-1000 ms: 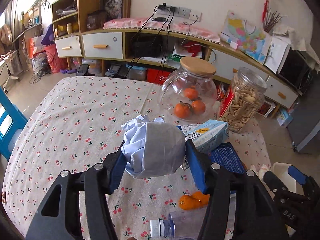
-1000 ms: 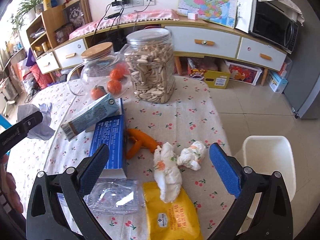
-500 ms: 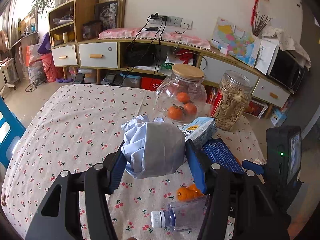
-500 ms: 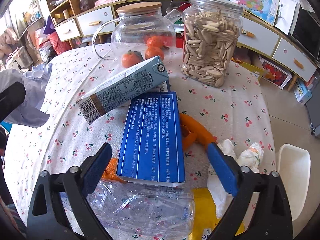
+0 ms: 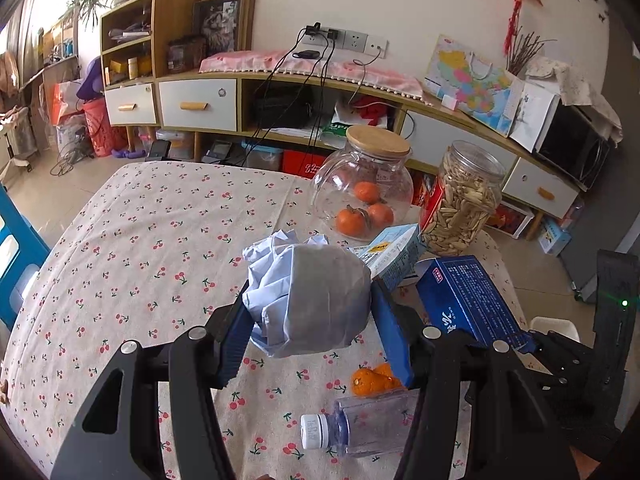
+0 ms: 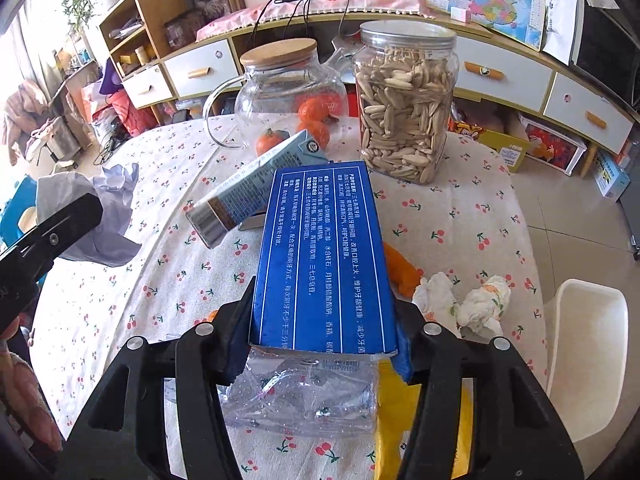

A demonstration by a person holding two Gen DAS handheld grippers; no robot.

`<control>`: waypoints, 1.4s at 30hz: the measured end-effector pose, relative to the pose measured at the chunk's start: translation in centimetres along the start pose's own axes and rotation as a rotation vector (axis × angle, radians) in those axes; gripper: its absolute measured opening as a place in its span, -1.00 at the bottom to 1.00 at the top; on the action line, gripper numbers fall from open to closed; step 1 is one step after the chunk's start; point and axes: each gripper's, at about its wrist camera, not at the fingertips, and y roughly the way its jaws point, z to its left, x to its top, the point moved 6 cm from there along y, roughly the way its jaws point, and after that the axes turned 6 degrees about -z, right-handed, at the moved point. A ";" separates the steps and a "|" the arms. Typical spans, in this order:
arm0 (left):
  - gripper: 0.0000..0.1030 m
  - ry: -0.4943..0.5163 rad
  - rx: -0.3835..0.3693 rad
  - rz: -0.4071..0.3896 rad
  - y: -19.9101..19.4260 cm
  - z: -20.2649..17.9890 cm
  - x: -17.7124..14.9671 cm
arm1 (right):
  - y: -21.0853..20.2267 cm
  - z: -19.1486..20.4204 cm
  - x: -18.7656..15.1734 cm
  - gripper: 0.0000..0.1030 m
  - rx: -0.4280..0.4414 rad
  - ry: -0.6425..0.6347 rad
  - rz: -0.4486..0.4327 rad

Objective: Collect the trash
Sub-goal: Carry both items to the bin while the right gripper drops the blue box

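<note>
My left gripper point(image 5: 310, 308) is shut on a crumpled pale blue paper wad point(image 5: 316, 292), held above the cherry-print table point(image 5: 140, 248). My right gripper point(image 6: 324, 312) has the near end of a blue box point(image 6: 324, 240) between its pads; its jaws are closing and both pads touch the box's sides. The box tilts up over a crushed clear plastic bottle point(image 6: 304, 396). A pale blue carton point(image 6: 256, 188) lies behind the box. Orange peel point(image 6: 402, 272), two white tissue wads point(image 6: 436, 300) and a yellow packet point(image 6: 400, 424) lie to its right.
A glass jar with oranges point(image 6: 280, 92) and a jar of seeds point(image 6: 404, 96) stand at the table's far side. A white bin point(image 6: 584, 340) sits off the right edge. A low cabinet point(image 5: 200, 104) runs along the wall. A hand point(image 6: 24, 400) shows at lower left.
My right gripper swung from the tissue wads over to the blue box and narrowed from wide open onto its sides. My left gripper kept its hold on the paper wad.
</note>
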 end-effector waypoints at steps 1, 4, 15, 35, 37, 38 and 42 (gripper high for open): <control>0.10 0.003 -0.001 -0.001 -0.1 -0.2 0.0 | -0.3 -0.2 0.0 0.01 0.000 0.002 -0.006; 0.10 0.009 -0.004 -0.004 -0.5 -0.6 -0.1 | -1.3 -0.6 0.0 0.01 -0.008 0.004 -0.029; 0.10 0.067 -0.022 -0.017 -1.9 -3.6 -0.7 | -4.8 -3.7 -0.4 0.02 -0.064 0.009 -0.101; 0.10 0.209 -0.106 0.000 -3.1 -12.2 -3.6 | -9.3 -19.7 -4.0 0.02 -0.438 0.228 -0.150; 0.10 0.226 -0.121 -0.001 -3.2 -13.3 -3.7 | -9.5 -21.8 -4.6 0.03 -0.485 0.262 -0.130; 0.10 0.237 -0.127 -0.003 -3.3 -13.9 -3.8 | -9.6 -22.7 -4.9 0.03 -0.506 0.278 -0.121; 0.10 0.244 -0.169 0.004 -3.3 -16.8 -4.1 | -10.8 -25.3 -5.8 0.37 -0.581 0.316 -0.111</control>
